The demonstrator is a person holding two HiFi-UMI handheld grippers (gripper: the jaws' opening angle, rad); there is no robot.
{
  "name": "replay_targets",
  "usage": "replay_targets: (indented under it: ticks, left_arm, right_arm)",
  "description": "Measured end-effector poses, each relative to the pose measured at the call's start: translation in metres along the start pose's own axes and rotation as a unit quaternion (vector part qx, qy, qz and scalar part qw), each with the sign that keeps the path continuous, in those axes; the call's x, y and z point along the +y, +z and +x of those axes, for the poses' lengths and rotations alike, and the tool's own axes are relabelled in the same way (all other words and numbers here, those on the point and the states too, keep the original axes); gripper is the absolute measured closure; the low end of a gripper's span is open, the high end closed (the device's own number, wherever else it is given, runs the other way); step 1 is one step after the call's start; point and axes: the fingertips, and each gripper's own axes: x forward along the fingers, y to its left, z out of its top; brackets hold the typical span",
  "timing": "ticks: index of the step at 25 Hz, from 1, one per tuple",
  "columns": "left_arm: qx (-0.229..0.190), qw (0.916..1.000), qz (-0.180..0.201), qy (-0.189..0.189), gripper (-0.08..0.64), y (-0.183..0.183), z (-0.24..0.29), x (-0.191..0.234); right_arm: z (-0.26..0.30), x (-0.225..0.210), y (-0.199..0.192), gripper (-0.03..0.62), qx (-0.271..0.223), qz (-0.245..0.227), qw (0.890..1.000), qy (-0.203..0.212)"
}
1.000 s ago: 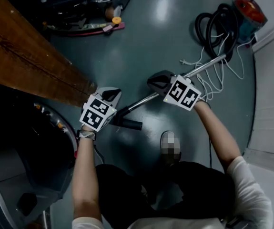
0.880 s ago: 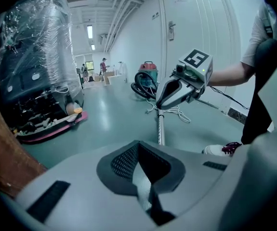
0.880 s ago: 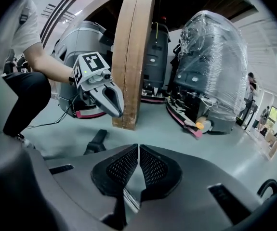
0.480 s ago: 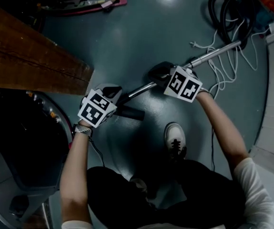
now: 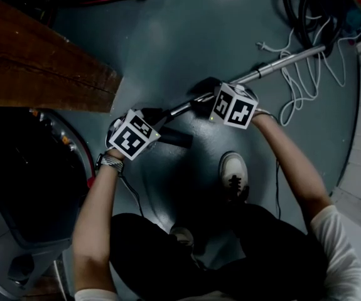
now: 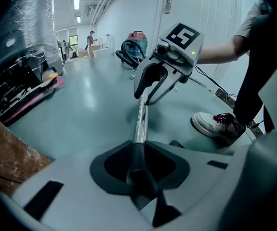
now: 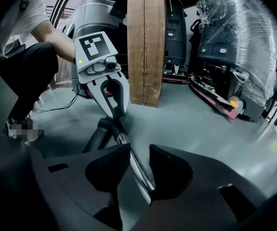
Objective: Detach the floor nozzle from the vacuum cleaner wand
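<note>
The chrome wand [image 5: 280, 60] slants across the grey floor. Its lower end joins the black floor nozzle [image 5: 175, 138]. My left gripper [image 5: 157, 116] sits at that joint. In the left gripper view its jaws [image 6: 138, 148] are opening, with the black neck [image 6: 139, 172] between the pads. My right gripper [image 5: 200, 102] is a little higher up the wand. In the right gripper view its jaws [image 7: 139, 158] are also opening. The wand [image 7: 137, 170] lies against the left pad, with a gap to the right pad.
A wooden board [image 5: 36, 68] lies at the left, above a dark machine [image 5: 23, 187]. The vacuum's black hose [image 5: 312, 5] and a white cable [image 5: 299, 80] are at the top right. The person's shoe [image 5: 235, 174] stands just below the wand. Wrapped goods [image 7: 234, 47] stand beyond.
Both grippers have sunk toward the floor together with the wand and nozzle, and the person has crouched lower over them.
</note>
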Motion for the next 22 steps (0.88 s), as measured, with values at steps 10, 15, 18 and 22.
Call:
replay_targets:
  ticks: [10, 15, 18, 22]
  left_arm:
    - [0.023, 0.9992, -0.011, -0.031, 0.382, -0.029, 0.022, -0.005]
    - [0.029, 0.9989, -0.005, -0.037, 0.367, -0.027, 0.027, -0.004]
    - [0.032, 0.9979, -0.01, -0.056, 0.357, -0.03, 0.033, -0.007]
    - [0.046, 0.9966, -0.001, -0.068, 0.348, -0.033, 0.042, -0.007]
  right_arm:
    - [0.031, 0.018, -0.021, 0.387, 0.058, -0.034, 0.996, 0.054]
    - [0.042, 0.021, -0.032, 0.38, 0.098, -0.086, 0.989, 0.068]
    - [0.049, 0.023, -0.036, 0.379, 0.114, -0.109, 0.984, 0.083]
    - [0.054, 0.021, -0.049, 0.38, 0.139, -0.129, 0.977, 0.094]
